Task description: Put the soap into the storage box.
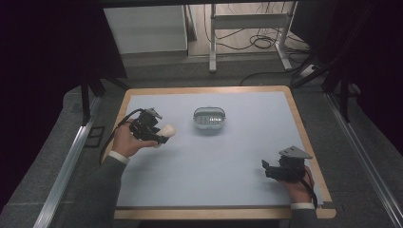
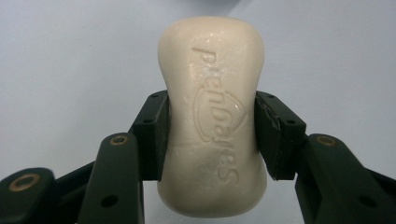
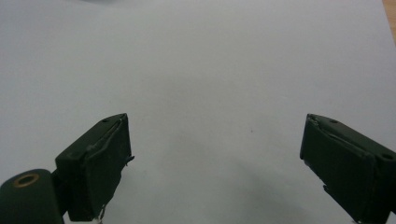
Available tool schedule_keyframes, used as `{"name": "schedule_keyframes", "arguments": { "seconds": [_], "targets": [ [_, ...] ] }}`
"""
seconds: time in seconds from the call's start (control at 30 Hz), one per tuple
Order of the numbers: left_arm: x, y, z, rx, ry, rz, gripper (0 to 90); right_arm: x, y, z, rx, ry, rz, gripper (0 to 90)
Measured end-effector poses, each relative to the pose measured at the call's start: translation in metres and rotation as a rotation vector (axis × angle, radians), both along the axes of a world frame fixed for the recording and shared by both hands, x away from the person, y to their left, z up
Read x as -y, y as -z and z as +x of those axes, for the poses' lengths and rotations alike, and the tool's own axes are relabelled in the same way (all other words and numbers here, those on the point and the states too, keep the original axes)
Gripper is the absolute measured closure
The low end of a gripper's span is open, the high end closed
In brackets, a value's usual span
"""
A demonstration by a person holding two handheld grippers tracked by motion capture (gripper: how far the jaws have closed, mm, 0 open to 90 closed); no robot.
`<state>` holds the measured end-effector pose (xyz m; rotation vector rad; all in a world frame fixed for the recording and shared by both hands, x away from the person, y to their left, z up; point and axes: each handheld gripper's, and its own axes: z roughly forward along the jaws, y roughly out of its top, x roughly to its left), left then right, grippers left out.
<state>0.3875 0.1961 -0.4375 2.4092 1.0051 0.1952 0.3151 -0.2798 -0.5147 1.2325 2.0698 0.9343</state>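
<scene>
A cream bar of soap (image 2: 212,116) with embossed lettering sits clamped at its waist between the jaws of my left gripper (image 2: 211,133). In the high view that left gripper (image 1: 159,135) is at the table's left, holding the soap (image 1: 166,130) just above the pale mat. A small grey soap dish (image 1: 209,118) stands to the right of the soap, toward the table's middle back. My right gripper (image 1: 267,168) rests near the front right corner. In its own view the right gripper (image 3: 215,154) is wide open with bare mat between its jaws.
A pale blue mat (image 1: 214,156) covers a wood-edged table (image 1: 304,128). Behind the table stand a metal frame (image 1: 247,28) and loose cables (image 1: 263,42) on the floor. Dark curtains hang at both sides.
</scene>
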Motion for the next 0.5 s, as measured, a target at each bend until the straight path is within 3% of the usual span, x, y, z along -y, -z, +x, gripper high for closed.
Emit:
{"name": "schedule_keyframes", "arguments": {
  "seconds": [0.5],
  "targets": [
    [0.0032, 0.0, 0.0091, -0.003, -0.008, 0.008, 49.6, -0.0003, 0.0014, 0.0008, -0.003, 0.001, -0.004, 8.5]
  ]
}}
